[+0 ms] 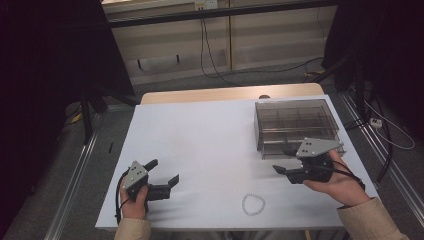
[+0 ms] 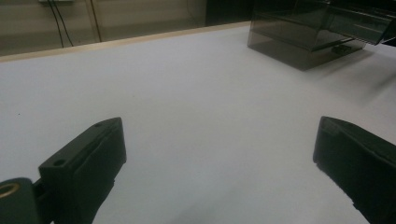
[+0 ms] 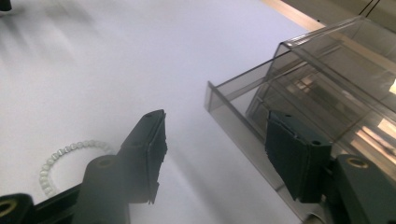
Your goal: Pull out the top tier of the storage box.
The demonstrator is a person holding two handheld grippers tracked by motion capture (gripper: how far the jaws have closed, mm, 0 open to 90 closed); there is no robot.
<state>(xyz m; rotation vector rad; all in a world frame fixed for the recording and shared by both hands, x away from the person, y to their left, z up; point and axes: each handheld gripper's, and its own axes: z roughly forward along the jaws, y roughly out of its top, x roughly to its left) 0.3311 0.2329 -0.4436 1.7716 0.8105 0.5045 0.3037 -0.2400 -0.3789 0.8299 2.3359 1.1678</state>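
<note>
Right tool sat at the front of the smoky transparent plastic drawer box, near the right edge of the white-covered table. Jaws released and wide apart, nothing between them. The lowest drawer stood pulled out a little toward the person. In the right gripper view one jaw hung over that drawer and the other over bare table, so the tool straddled the drawer's front corner. Judged: placed so as to work the drawer, or to clear space for dropping something in.

Small white beaded bracelet lay flat as a closed loop on the table's near edge, between the two hands, nearer the right one, well apart from the box and touched by nothing. The same bracelet showed beside the right tool's left jaw.

Left tool rested low on the table at the left, jaws spread, empty, pointing toward the box. Judged: idle, kept clear of the work.

Drawer compartments looked empty, though reflections made that uncertain.
</note>
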